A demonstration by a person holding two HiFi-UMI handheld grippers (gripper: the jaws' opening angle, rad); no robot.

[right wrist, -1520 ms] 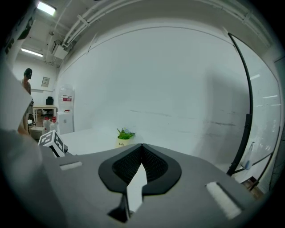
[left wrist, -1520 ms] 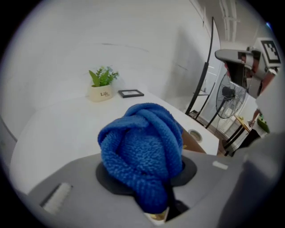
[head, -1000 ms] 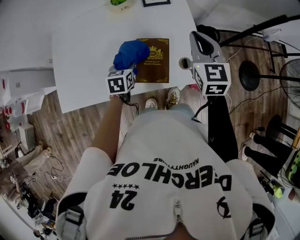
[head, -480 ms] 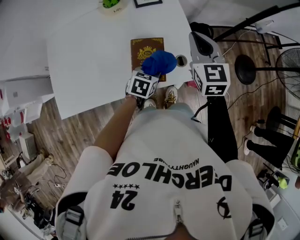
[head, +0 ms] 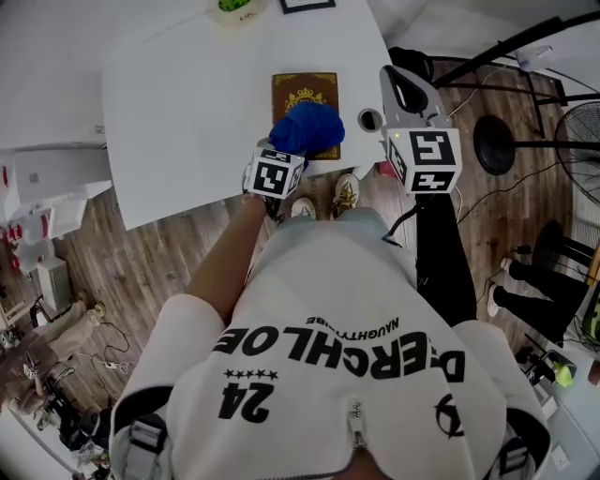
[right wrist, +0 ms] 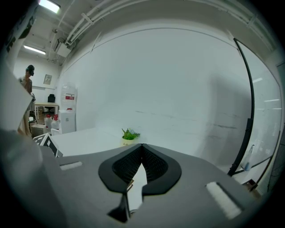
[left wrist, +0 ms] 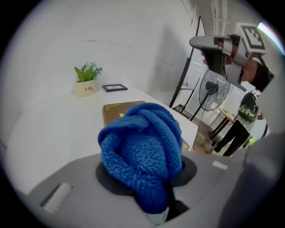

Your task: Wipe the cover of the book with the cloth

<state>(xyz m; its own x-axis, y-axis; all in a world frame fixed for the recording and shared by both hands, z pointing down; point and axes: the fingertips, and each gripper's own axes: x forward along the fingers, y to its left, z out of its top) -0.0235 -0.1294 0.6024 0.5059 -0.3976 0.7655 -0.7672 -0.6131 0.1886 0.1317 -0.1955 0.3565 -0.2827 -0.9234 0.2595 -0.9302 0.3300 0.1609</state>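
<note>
Midway through wiping, seemingly: left tongs (left wrist: pixel 149 178) clamped on blue cloth (left wrist: pixel 141 147) over book (head: pixel 305 93) cover's near half; right tongs (right wrist: pixel 141 149) together, empty.

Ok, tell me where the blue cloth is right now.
In the head view, the blue cloth is bunched in the left gripper, over the near end of the brown book, close to the white table's right edge.

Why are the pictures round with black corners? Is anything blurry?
Left gripper view: black rounded corners from the wide lens; the cloth looks fairly sharp. Right gripper view: the wall bends like a bowl, and ceiling lights glare at top left. Head view: the white table is very bright.
</note>
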